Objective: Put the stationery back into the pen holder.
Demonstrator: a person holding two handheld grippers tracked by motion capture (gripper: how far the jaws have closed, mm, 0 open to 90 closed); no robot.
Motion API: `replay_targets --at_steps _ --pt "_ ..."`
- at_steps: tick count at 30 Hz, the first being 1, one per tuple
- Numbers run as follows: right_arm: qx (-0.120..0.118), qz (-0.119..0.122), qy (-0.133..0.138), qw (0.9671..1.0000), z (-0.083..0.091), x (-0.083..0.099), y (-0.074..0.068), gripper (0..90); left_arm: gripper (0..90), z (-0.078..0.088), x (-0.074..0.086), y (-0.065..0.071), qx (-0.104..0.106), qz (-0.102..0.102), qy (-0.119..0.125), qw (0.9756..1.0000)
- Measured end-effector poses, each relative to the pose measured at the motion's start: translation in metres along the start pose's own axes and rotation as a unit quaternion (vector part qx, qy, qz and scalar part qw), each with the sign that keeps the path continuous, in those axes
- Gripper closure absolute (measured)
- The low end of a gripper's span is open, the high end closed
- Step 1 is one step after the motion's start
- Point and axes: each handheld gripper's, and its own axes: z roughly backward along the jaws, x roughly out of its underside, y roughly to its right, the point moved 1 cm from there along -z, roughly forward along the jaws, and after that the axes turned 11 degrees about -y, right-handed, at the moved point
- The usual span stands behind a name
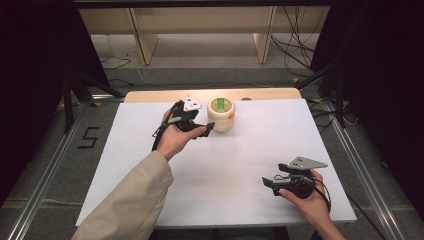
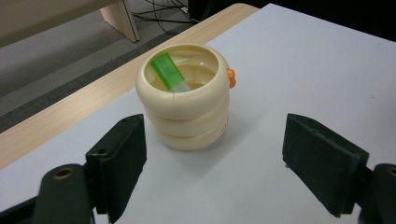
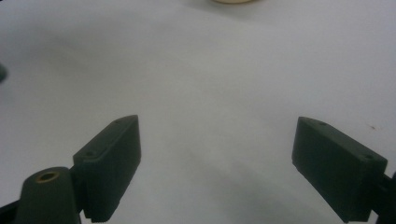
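Left gripper view showed a cream cup [image 2: 187, 109] built like three stacked rings, with a small orange knob [image 2: 231, 78] on its side and a green strip [image 2: 168, 71] leaning inside. It stood near the far edge of the white table [image 2: 303, 70], just ahead of the left gripper [image 2: 215, 163], whose jaws were spread wide apart and touched nothing. The right gripper [image 1: 274, 183] was held near the table's front right, well apart from the cup, jaws also wide open. On the floor at left, tape formed a "5" [image 1: 88, 137].
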Motion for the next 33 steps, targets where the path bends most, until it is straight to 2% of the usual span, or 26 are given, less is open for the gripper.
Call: replay_targets --at_steps 4,22,33 --pt "0.000 0.000 0.000 1.0000 0.000 0.000 0.000 16.5 21.5 0.004 0.007 0.003 0.007 0.001 -0.001 1.0000" --pt "0.001 0.003 0.000 1.0000 -0.001 0.000 0.000 16.4 21.7 0.018 0.042 0.014 0.013 -0.009 -0.007 0.9998" --pt "0.001 0.002 -0.002 1.0000 -0.001 0.000 0.000 16.5 21.6 0.023 0.066 0.014 0.011 -0.010 -0.018 0.9997"
